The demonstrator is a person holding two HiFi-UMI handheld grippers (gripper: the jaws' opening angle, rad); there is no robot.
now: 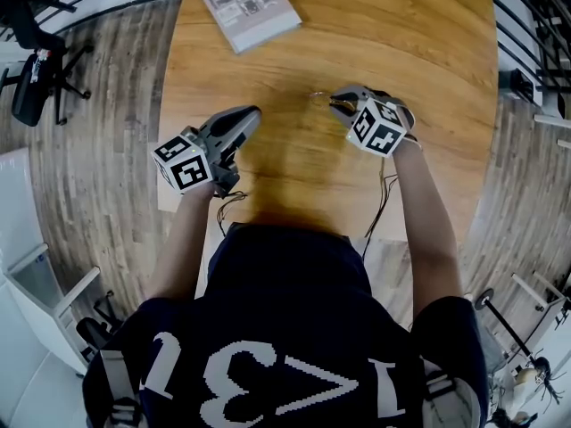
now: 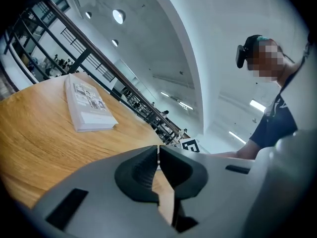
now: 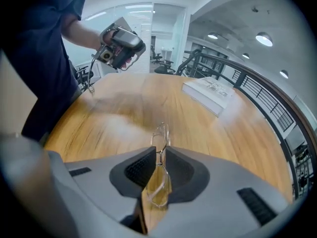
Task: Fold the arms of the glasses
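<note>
From the head view, your left gripper (image 1: 252, 114) is near the front-left of the round wooden table (image 1: 401, 43), and your right gripper (image 1: 336, 103) is well apart from it toward the middle-right, with the two tips angled toward each other. A book (image 1: 245, 5) lies flat at the far edge, well apart from both. In the left gripper view, your jaws are pressed together with nothing between the ribbed pads. Past them you see the book on the wood, and at the right your own arm with a marker cube (image 2: 191, 145). In the right gripper view, your jaws are clamped on the glasses (image 3: 158, 182) at the thin metal bridge. The frame stands on edge, with one clear lens poking out beyond the tips and the other lying back between the pads. The arms of the glasses can't be made out here. Beyond them your left gripper is raised over the table's far side.
</note>
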